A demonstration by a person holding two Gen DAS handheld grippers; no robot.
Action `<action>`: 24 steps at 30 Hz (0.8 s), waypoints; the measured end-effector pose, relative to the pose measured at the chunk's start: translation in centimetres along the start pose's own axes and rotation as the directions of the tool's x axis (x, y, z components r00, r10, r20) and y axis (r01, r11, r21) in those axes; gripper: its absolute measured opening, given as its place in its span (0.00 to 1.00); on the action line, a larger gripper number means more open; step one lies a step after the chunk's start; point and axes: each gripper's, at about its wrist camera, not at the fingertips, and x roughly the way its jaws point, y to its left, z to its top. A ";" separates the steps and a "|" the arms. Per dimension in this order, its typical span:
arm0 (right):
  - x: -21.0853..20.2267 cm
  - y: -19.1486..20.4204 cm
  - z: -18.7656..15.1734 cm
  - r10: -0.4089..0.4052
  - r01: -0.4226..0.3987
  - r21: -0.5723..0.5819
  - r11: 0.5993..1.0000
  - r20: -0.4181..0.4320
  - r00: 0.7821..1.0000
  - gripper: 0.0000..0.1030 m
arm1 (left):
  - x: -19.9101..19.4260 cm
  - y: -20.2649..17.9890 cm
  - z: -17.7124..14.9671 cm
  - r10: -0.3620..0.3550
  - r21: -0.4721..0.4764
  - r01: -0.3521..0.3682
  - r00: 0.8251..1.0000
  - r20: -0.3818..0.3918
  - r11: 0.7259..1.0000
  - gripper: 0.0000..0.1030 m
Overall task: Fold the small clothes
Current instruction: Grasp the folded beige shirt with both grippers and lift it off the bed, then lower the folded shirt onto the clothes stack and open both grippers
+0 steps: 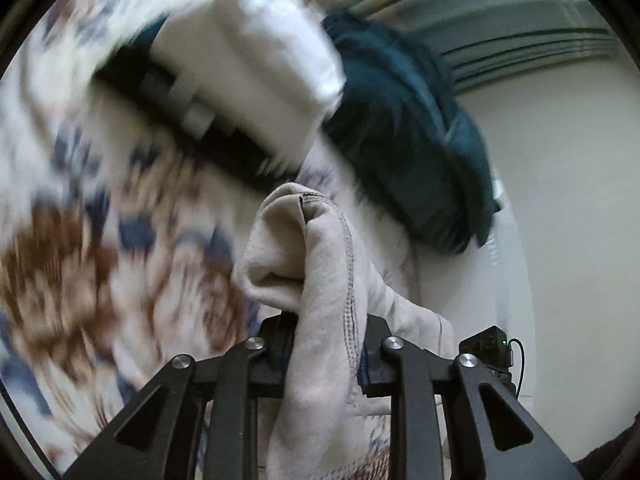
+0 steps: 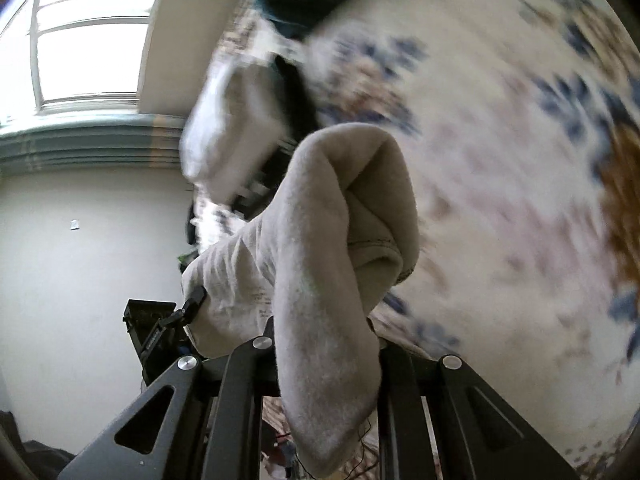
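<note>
Beige garment [image 1: 316, 280] fills the near view on both wrists, bunched and pinched between the closed jaws of the left tool [image 1: 326, 344] with a stitched hem running down past the fingers. Right tool [image 2: 324, 344] also clamps the same soft beige cloth [image 2: 332, 216], a rolled fold sticking up above the fingers and a loose tail hanging down below them. Both tools narrow, each holding the garment, which is up in the air, not lying on anything. Behind it a floral bedspread [image 1: 80, 220] in blue and brown, heavily blurred, so the tools look to be moving fast. On the bed, a white folded piece [image 1: 256, 60] over something black, and a dark teal heap [image 1: 404, 128] just beside it; can't tell exactly what these are. White wall [image 2: 80, 260] and window [image 2: 88, 40] in the right wrist view. Step in hand, by my read: garment lifted by two points, being shaken out or carried over before the first fold. Next move likely calls for spreading the two grips apart to pull the cloth flat, then lowering it onto a bare part of the bed, away from the pile. Risk: cloth bunched in the jaws may not open out evenly.
</note>
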 end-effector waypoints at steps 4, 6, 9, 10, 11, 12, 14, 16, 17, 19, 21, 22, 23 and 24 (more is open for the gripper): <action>1.4 7.4 4.7 0.052 -0.049 -0.065 0.997 0.043 0.998 0.15 | -2.5 -2.8 7.8 0.006 0.072 -0.011 0.998 0.060 0.997 0.20; 3.0 10.7 7.6 0.073 -0.067 -0.082 0.994 0.064 0.995 0.15 | -3.3 -3.8 12.0 0.014 0.114 -0.023 0.996 0.084 0.993 0.20; 6.8 15.4 12.8 0.104 -0.094 -0.116 0.989 0.081 0.991 0.15 | -4.2 -4.2 18.8 0.035 0.147 -0.054 0.991 0.129 0.988 0.20; 8.3 16.5 14.6 0.111 -0.100 -0.121 0.988 0.085 0.990 0.15 | -4.3 -4.0 21.2 0.050 0.148 -0.072 0.988 0.145 0.986 0.20; 10.1 17.8 16.9 0.112 -0.101 -0.124 0.987 0.086 0.990 0.15 | -4.1 -3.5 23.6 0.056 0.151 -0.080 0.987 0.153 0.985 0.20; 11.4 18.5 18.3 0.110 -0.098 -0.126 0.987 0.089 0.990 0.15 | -3.7 -3.0 25.6 0.063 0.150 -0.086 0.986 0.154 0.985 0.20; 14.2 19.6 21.3 0.094 -0.083 -0.122 0.989 0.088 0.992 0.15 | -2.5 -1.6 29.4 0.100 0.147 -0.124 0.983 0.156 0.981 0.20; 17.2 19.9 24.1 0.069 -0.059 -0.111 0.992 0.084 0.994 0.15 | -0.6 -0.1 32.0 0.151 0.148 -0.171 0.979 0.139 0.974 0.20; 19.0 19.9 25.6 0.049 -0.040 -0.110 0.993 0.076 0.996 0.15 | 0.4 0.7 33.2 0.166 0.162 -0.185 0.978 0.123 0.969 0.20; 21.4 19.4 27.6 0.002 0.006 -0.095 0.995 0.075 0.997 0.15 | 2.5 2.6 35.0 0.216 0.176 -0.228 0.973 0.086 0.957 0.20; 23.3 18.0 29.4 -0.039 0.045 -0.069 0.997 0.080 0.996 0.15 | 4.2 5.1 36.2 0.254 0.147 -0.259 0.966 0.047 0.955 0.21; 23.9 17.4 30.1 -0.049 0.054 -0.058 0.997 0.082 0.995 0.15 | 4.6 6.2 36.3 0.255 0.124 -0.257 0.966 0.031 0.958 0.21; 24.3 16.7 30.7 -0.059 0.063 -0.047 0.997 0.084 0.995 0.15 | 5.1 7.3 36.6 0.255 0.100 -0.255 0.967 0.016 0.962 0.22; 24.6 16.1 31.1 -0.071 0.075 -0.041 0.996 0.087 0.994 0.15 | 5.5 8.1 36.8 0.261 0.086 -0.261 0.965 0.008 0.962 0.22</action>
